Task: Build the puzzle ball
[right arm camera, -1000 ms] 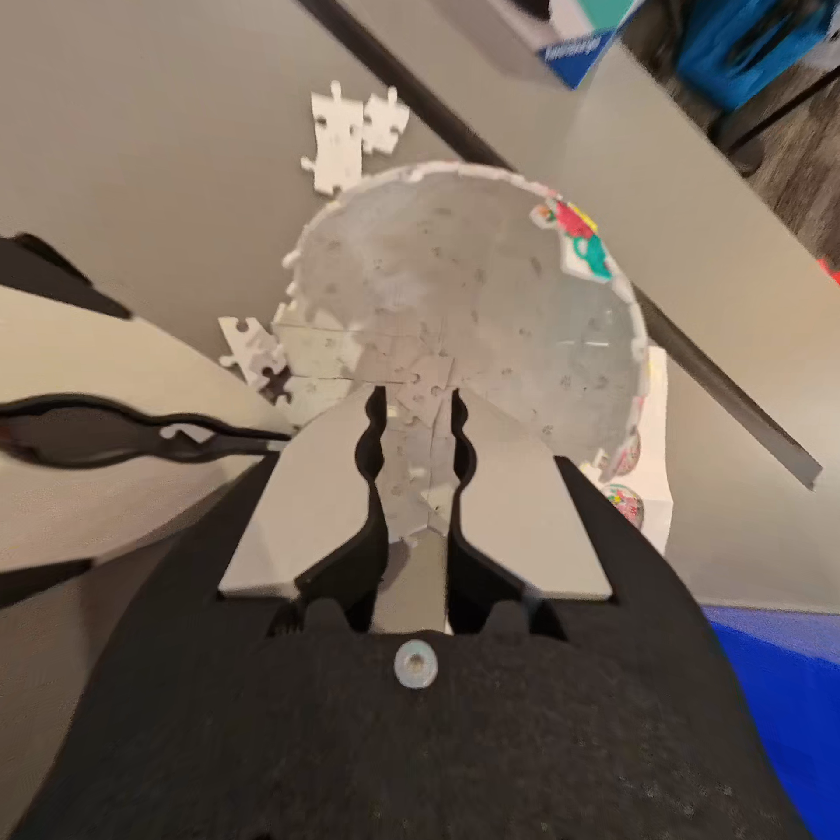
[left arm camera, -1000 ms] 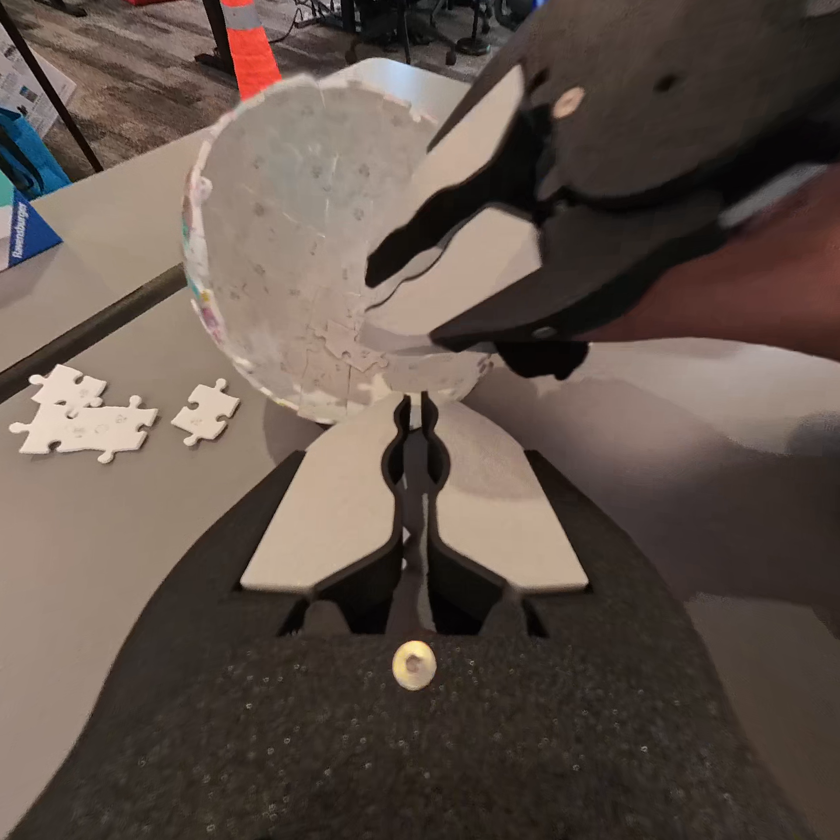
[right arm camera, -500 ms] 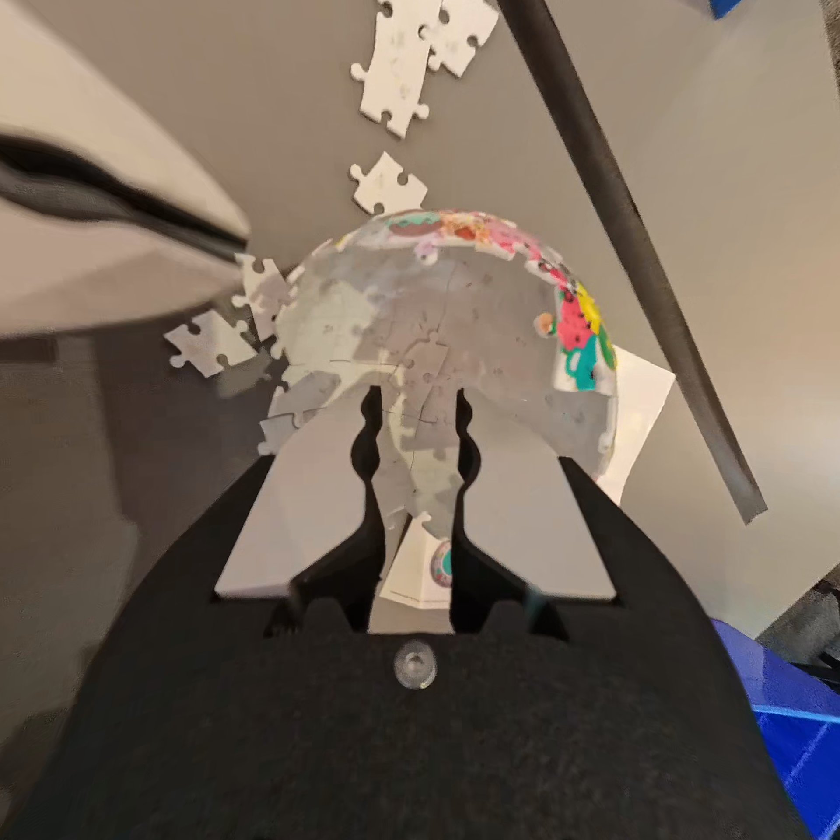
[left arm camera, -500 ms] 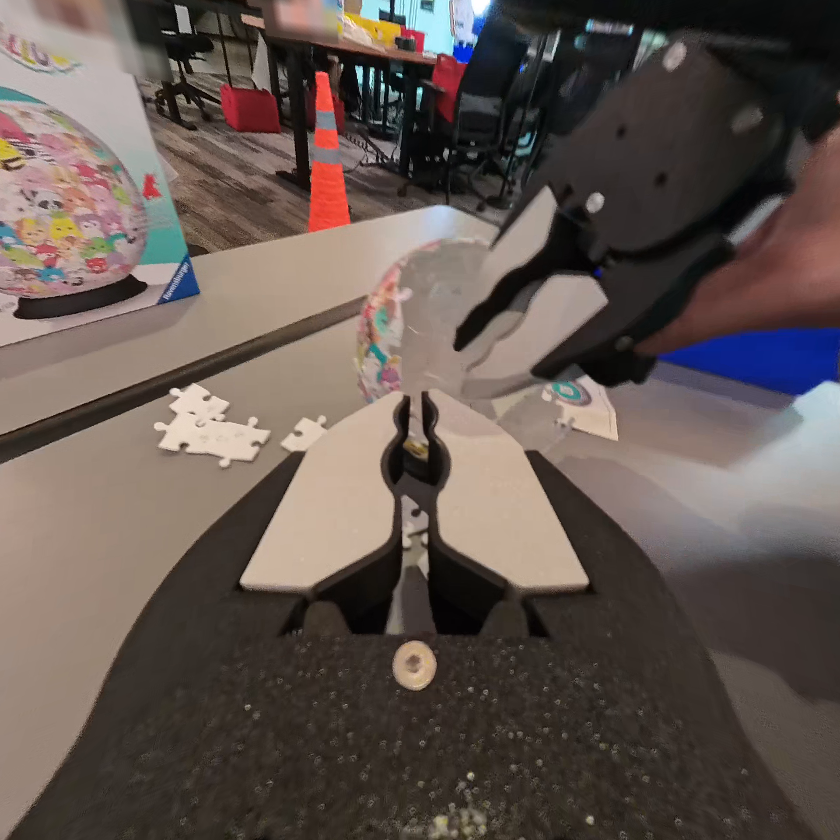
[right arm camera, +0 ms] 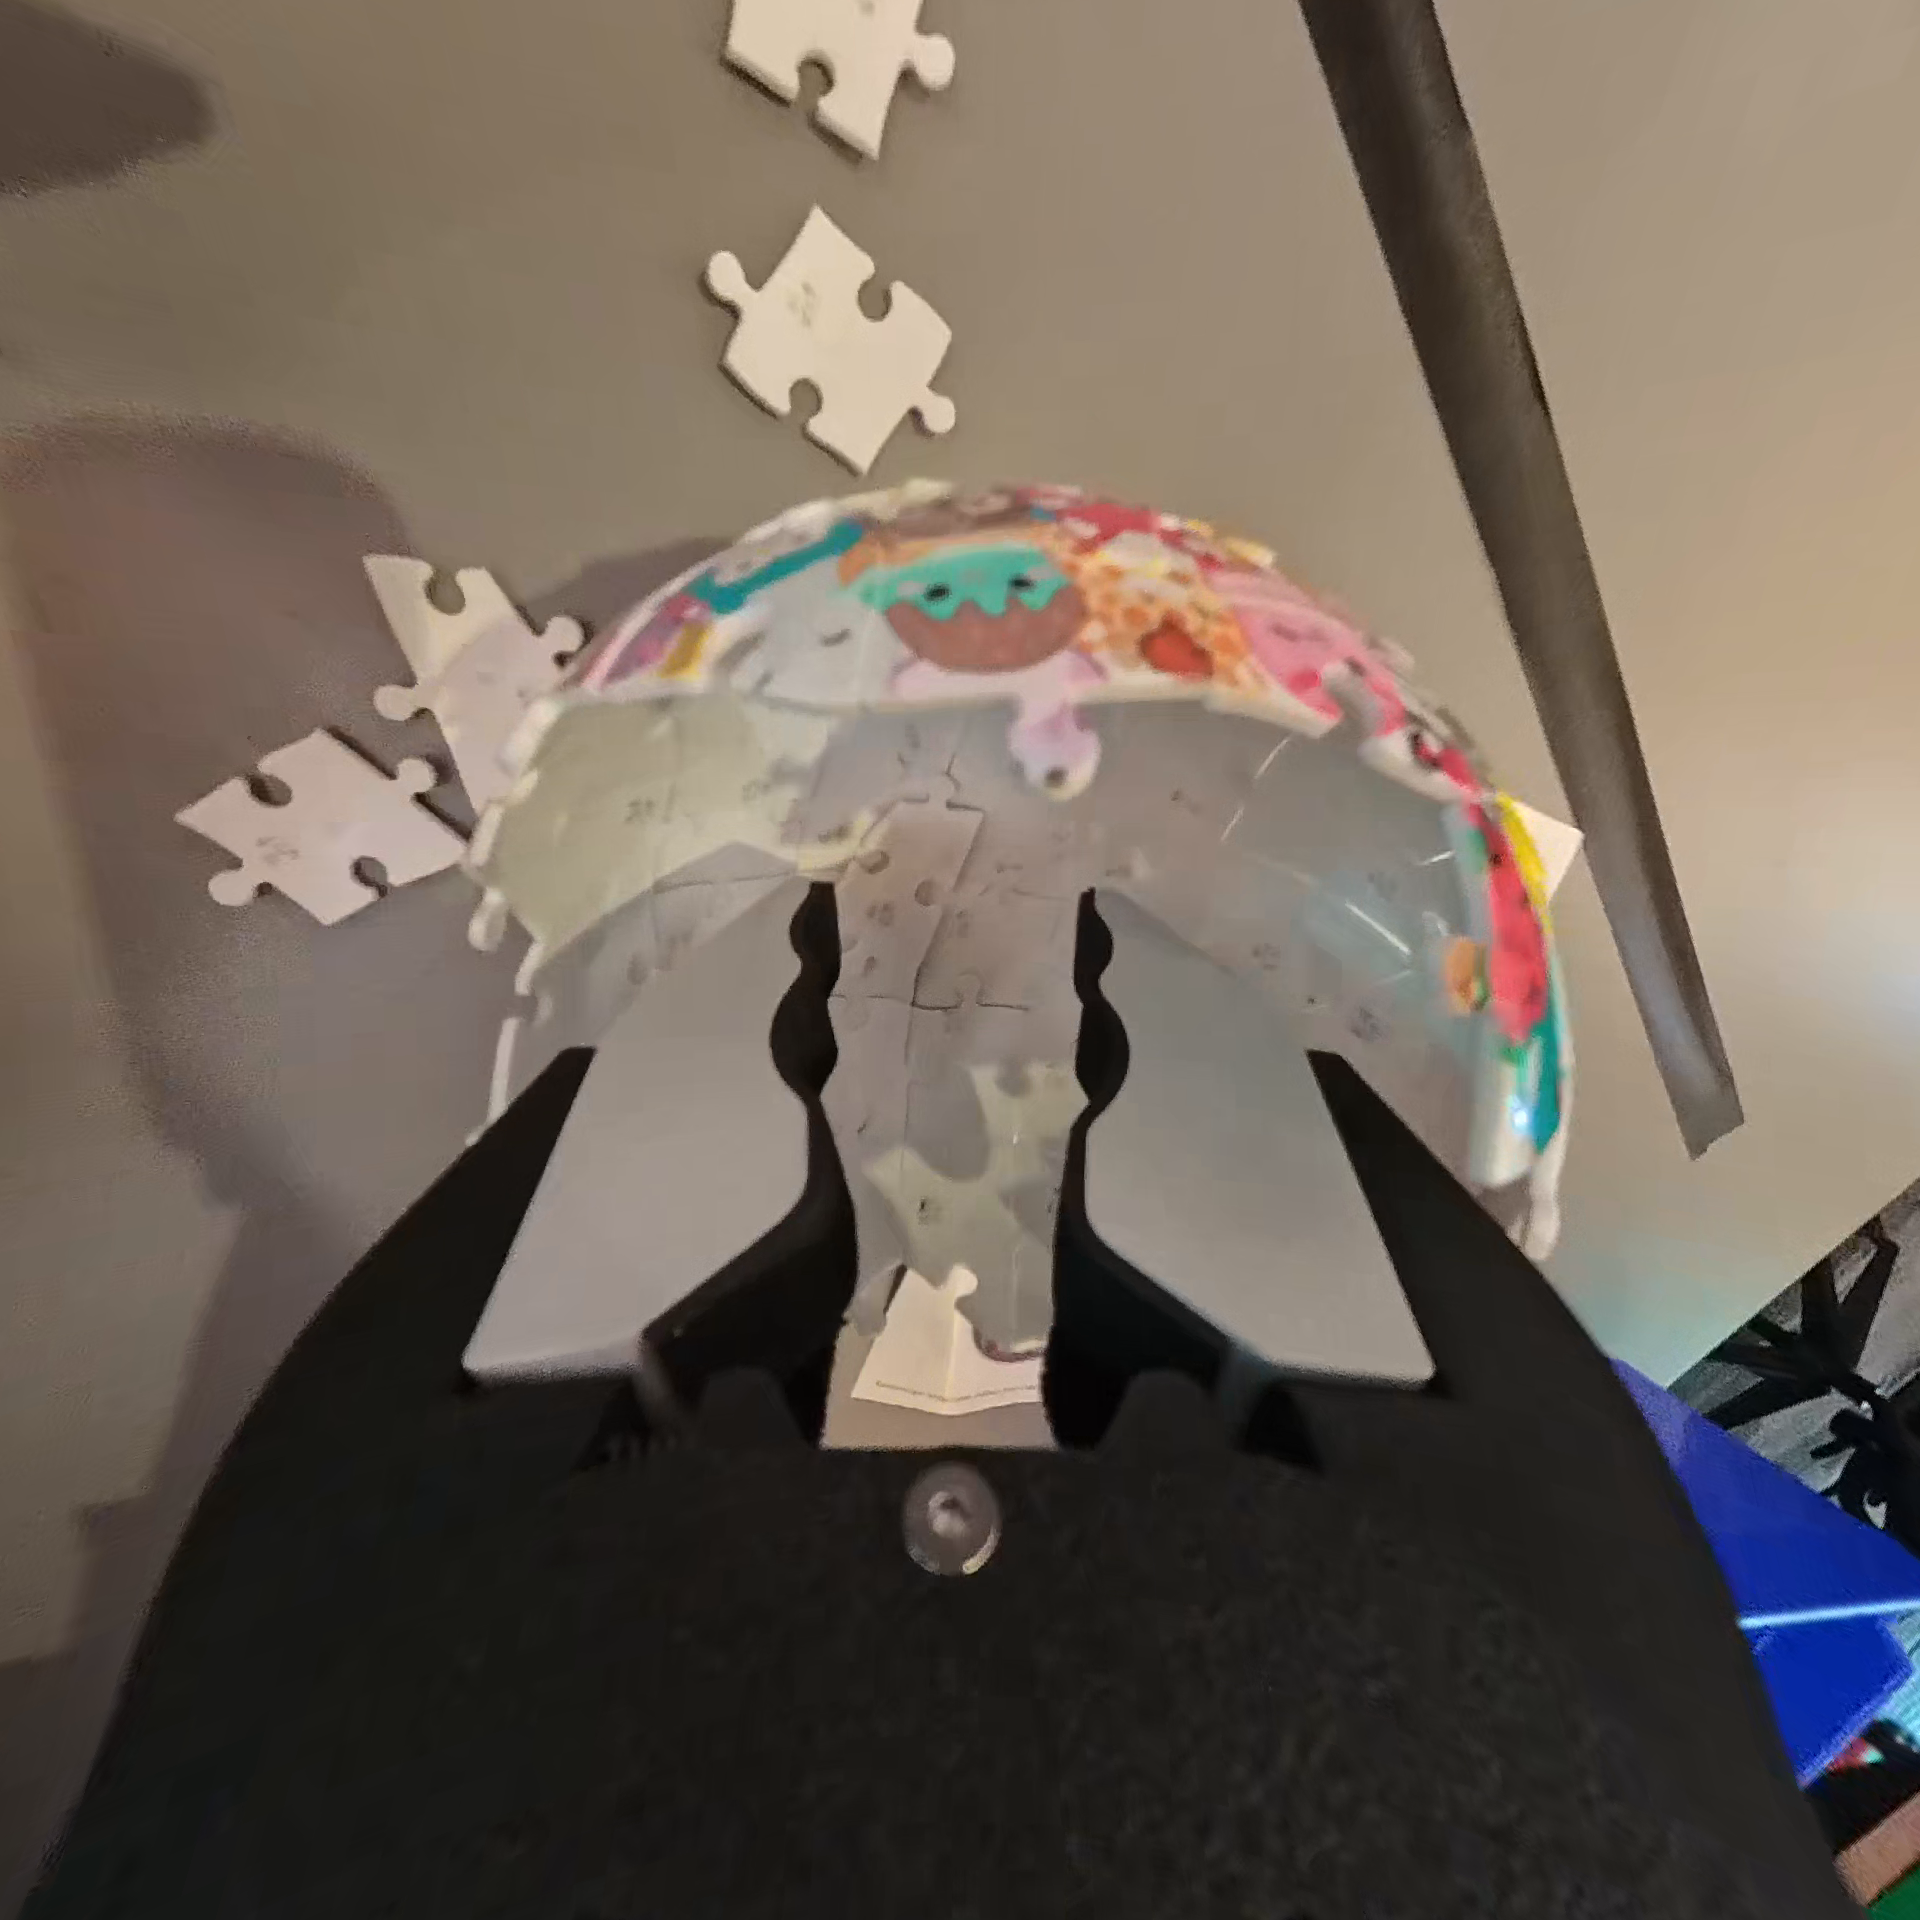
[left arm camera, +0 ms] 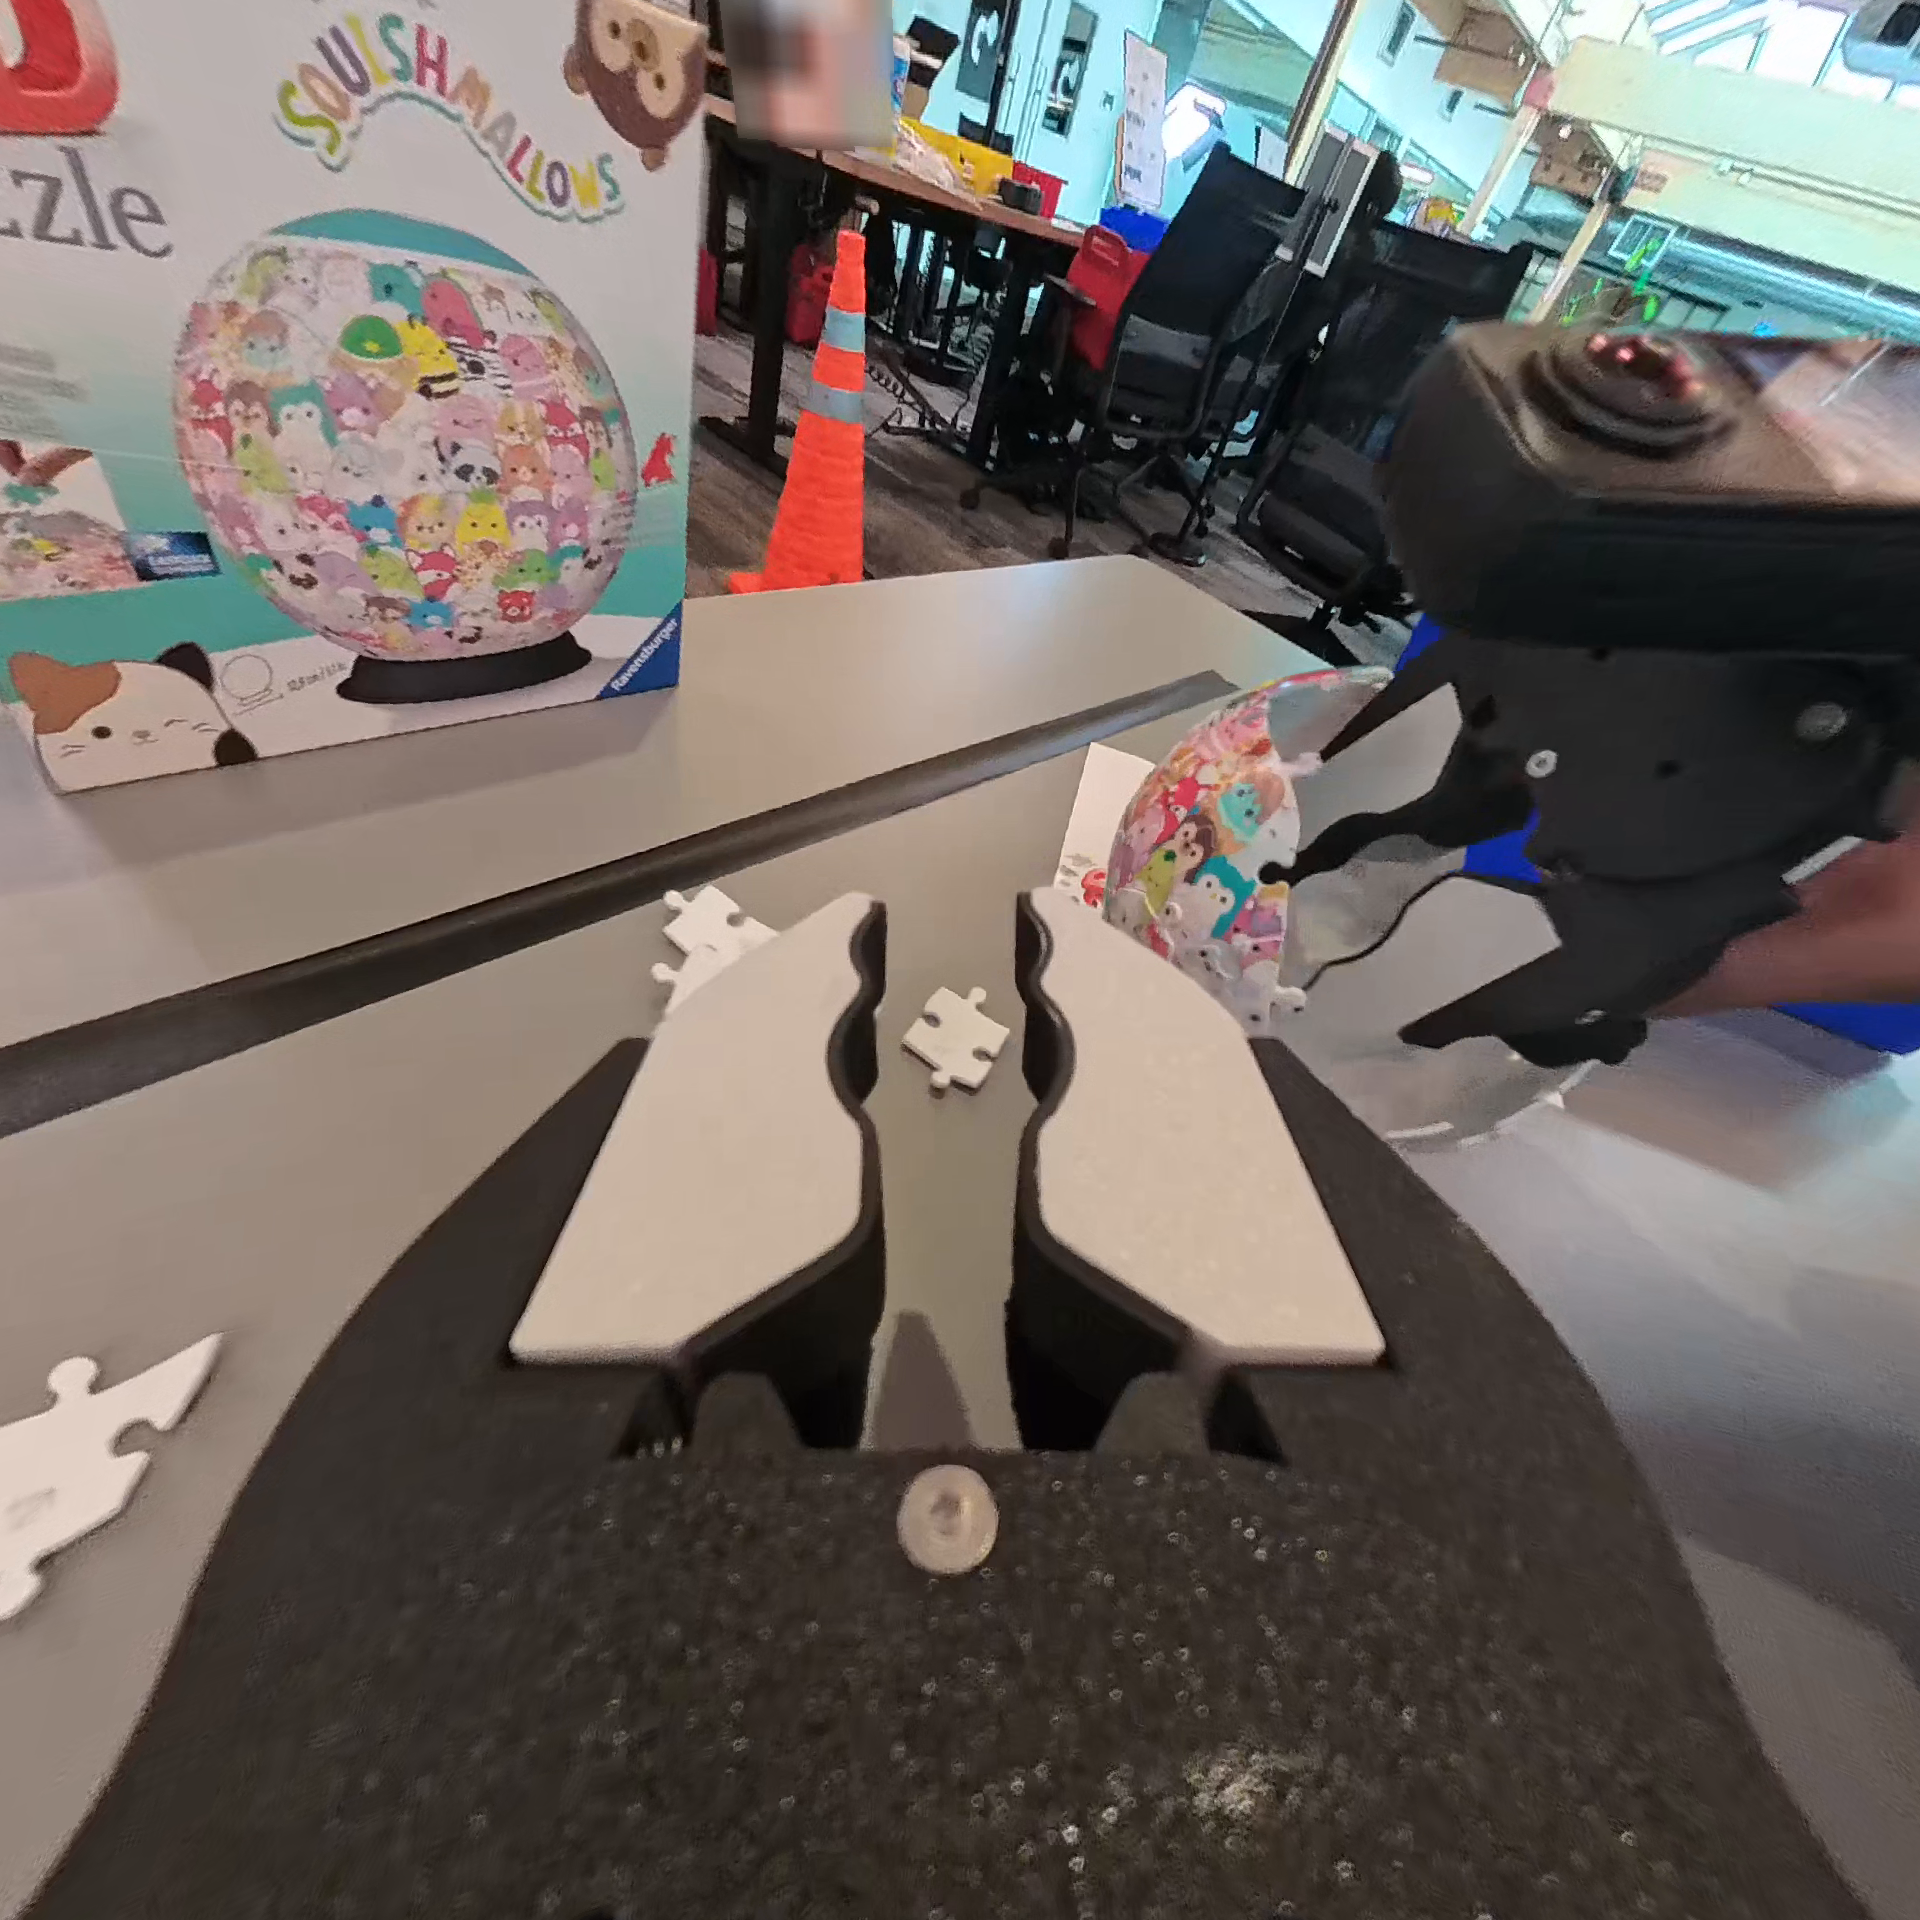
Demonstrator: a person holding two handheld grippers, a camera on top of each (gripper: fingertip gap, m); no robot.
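Observation:
The puzzle ball is a half-built shell (left arm camera: 1195, 862), colourful outside and grey-white inside. My right gripper (right arm camera: 951, 904) is shut on the shell's wall (right arm camera: 987, 613), with the rim running between its fingers, and holds it tilted above the table. In the left wrist view the right gripper (left arm camera: 1294, 810) sits at the right with the shell. My left gripper (left arm camera: 951, 914) is open and empty, low over the table, left of the shell. A loose white piece (left arm camera: 956, 1039) lies on the table between its fingertips.
The puzzle box (left arm camera: 343, 395) stands at the back left. More white pieces (left arm camera: 707, 925) (right arm camera: 831, 332) (right arm camera: 322, 821) lie around. A paper sheet (left arm camera: 1101, 800) lies beneath the shell. A dark seam (left arm camera: 520, 914) crosses the grey table. An orange cone (left arm camera: 821, 436) stands beyond. Across from one pair of fingers to the other is roughly 15 centimeters. About 15 centimeters separates my left fingertips from the dark seam (left arm camera: 520, 914).
My left gripper has opened and drawn back from the shell. The right gripper has carried the shell off to the right and turned it so its colourful side shows.

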